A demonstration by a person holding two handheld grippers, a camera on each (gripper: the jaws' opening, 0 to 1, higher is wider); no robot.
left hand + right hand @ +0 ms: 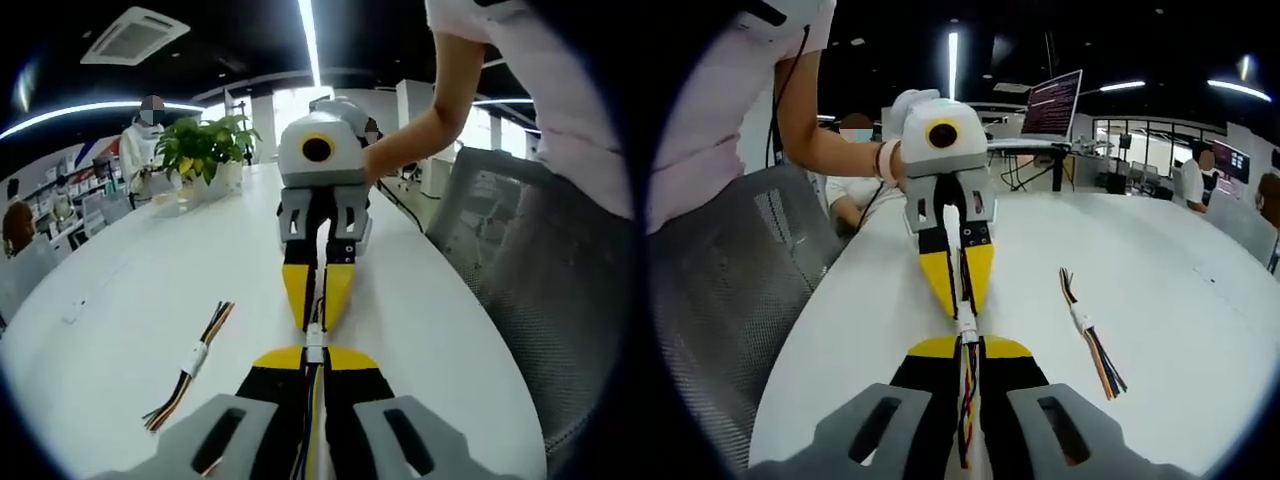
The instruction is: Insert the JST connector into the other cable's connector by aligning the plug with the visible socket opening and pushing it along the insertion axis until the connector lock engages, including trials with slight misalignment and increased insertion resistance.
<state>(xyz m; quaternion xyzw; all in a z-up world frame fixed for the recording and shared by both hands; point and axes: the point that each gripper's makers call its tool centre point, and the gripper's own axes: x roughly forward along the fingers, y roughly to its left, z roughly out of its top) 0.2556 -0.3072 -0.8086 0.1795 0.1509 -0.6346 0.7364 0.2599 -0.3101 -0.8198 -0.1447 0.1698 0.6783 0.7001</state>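
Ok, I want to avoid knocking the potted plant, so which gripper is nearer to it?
Right. The right gripper is farther up the table, the potted plant beyond it to one side. The left gripper faces it from farther back. Both are shut on the cable between them.

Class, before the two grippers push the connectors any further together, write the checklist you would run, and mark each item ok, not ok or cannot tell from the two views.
1. Left gripper shut on its cable: ok, the wires run between closed jaws.
2. Right gripper shut on its cable: ok.
3. Grippers face each other tip to tip along one line: ok.
4. White connector joint between the tips, plug aligned with socket: cannot tell, too small.
5. Lock engaged: cannot tell.
6. Spare cable lying on the white table apart from the grippers: ok.
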